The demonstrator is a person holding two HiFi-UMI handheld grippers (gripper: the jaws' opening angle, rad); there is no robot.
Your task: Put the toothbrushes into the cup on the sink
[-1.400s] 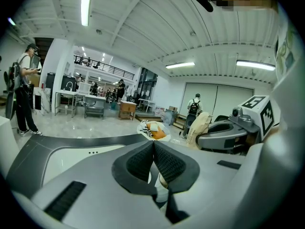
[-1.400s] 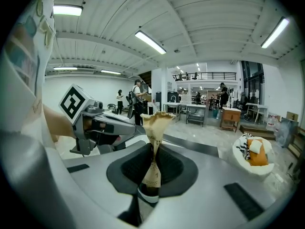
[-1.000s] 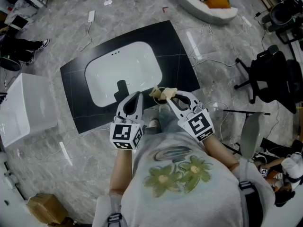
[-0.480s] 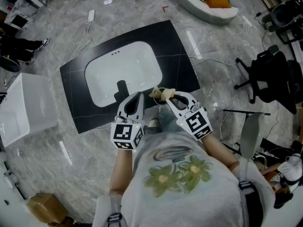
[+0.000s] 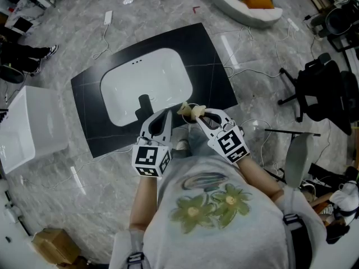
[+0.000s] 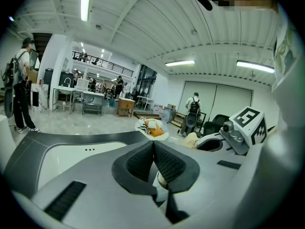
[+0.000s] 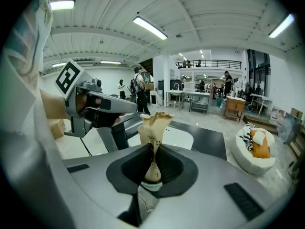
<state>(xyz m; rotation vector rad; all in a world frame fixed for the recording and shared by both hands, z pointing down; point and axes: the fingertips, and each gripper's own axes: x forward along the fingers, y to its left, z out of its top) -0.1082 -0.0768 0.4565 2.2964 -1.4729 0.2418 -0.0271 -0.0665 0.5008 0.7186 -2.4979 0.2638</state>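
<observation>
Pinching a tan paper-wrapped toothbrush (image 7: 153, 128) (so I judge it) the right gripper (image 7: 152, 161) points it lengthwise toward the sink (image 5: 146, 83) just ahead. The left gripper (image 6: 153, 149) sits beside, closed on nothing. I can't make out a cup.

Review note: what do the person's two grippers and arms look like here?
The left gripper and right gripper are alike: light grey moulded plastic bodies, dark textured jaw pads, and a white cube with black square markers at the rear. The person wears a short-sleeved light grey T-shirt with green flowers.
</observation>
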